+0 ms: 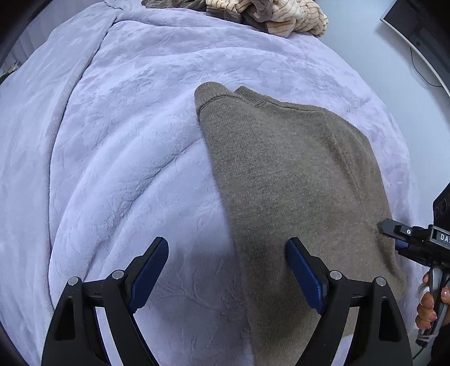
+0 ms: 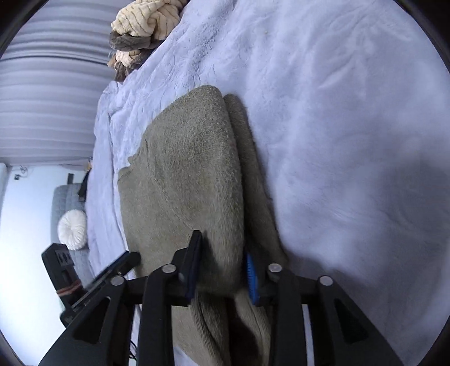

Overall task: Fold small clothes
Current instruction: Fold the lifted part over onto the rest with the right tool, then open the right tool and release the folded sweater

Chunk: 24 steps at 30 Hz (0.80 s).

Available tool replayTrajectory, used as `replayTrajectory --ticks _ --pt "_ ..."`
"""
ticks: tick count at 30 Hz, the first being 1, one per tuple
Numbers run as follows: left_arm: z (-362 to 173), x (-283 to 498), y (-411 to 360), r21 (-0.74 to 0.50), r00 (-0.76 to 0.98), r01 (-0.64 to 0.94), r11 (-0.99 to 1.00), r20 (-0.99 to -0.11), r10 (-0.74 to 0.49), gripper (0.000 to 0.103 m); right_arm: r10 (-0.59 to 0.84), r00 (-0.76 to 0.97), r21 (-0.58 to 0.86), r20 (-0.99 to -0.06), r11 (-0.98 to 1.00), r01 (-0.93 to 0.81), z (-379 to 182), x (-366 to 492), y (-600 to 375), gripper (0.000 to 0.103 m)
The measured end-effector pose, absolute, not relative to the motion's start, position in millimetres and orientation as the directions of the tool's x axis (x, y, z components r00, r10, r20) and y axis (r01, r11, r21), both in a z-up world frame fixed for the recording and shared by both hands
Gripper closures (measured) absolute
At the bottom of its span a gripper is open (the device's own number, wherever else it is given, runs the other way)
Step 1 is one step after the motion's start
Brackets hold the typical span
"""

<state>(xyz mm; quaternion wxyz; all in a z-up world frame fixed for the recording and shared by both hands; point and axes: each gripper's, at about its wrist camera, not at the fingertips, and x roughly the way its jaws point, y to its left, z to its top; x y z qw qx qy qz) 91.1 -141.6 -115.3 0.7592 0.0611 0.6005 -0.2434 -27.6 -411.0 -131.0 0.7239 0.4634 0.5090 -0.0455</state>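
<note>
Brown knit sweater (image 1: 295, 174) lies folded on the lavender bed blanket (image 1: 112, 140), centre-right in left wrist view, collar toward upper centre. Left gripper (image 1: 227, 270) hangs over its lower left edge w/ jaws wide apart, nothing between them. In right wrist view the right gripper (image 2: 222, 270) is at bottom centre, jaws part-way apart w/ a fold of sweater between; can't tell if the pads press it. Pile of tan/brown clothes (image 1: 270, 14) sits at top of frame. A hand (image 1: 430, 304) shows at lower right edge.
</note>
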Motion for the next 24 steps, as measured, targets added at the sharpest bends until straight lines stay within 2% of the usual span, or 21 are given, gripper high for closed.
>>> replayTrajectory --ticks 3,4,6,7,8,9,10,11,12,13,18,24 --pt "-113 85 -128 -0.247 0.108 0.420 0.873 -0.942 -0.318 0.017 0.417 0.488 0.640 -0.767 0.554 0.532 -118 -41 -413 0.045" --pt "-113 82 -124 -0.258 0.099 0.414 0.873 -0.941 -0.325 0.019 0.410 0.488 0.635 -0.770 0.560 0.532 -113 -50 -412 0.044" --pt "-111 73 -120 -0.284 0.078 0.414 0.865 -0.936 -0.344 0.045 0.403 0.499 0.638 -0.767 0.563 0.525 -105 -64 -409 0.044" --pt "-111 67 -119 -0.291 0.066 0.419 0.860 -0.935 -0.349 0.051 0.400 0.508 0.642 -0.763 0.561 0.522 -102 -69 -406 0.044" --pt "-110 62 -119 -0.304 0.054 0.426 0.852 -0.932 -0.359 0.063 0.397 0.515 0.645 -0.760 0.561 0.519 -99 -73 -404 0.044" --pt "-110 57 -122 -0.318 0.042 0.437 0.842 -0.927 -0.372 0.067 0.395 0.515 0.643 -0.761 0.566 0.515 -97 -76 -400 0.044" --pt "-109 51 -125 -0.326 0.032 0.449 0.832 -0.924 -0.380 0.067 0.393 0.506 0.635 -0.767 0.579 0.511 -96 -78 -396 0.047" --pt "-108 45 -129 -0.331 0.027 0.462 0.823 -0.922 -0.386 0.067 0.391 0.489 0.619 -0.780 0.599 0.508 -97 -78 -391 0.054" --pt "-106 41 -133 -0.333 0.022 0.473 0.816 -0.921 -0.389 0.067 0.389 0.463 0.598 -0.796 0.622 0.505 -98 -78 -386 0.081" --pt "-106 36 -138 -0.336 0.016 0.482 0.809 -0.920 -0.392 0.067 0.390 0.430 0.575 -0.814 0.643 0.506 -101 -78 -380 0.094" --pt "-122 20 -149 -0.237 0.047 0.541 0.807 -0.949 -0.311 0.067 0.335 0.389 0.504 -0.858 0.698 0.510 -97 -78 -369 0.095" --pt "-138 14 -142 -0.252 0.007 0.505 0.825 -0.955 -0.296 0.064 0.295 0.303 0.421 -0.906 0.706 0.570 -128 -84 -375 0.095"
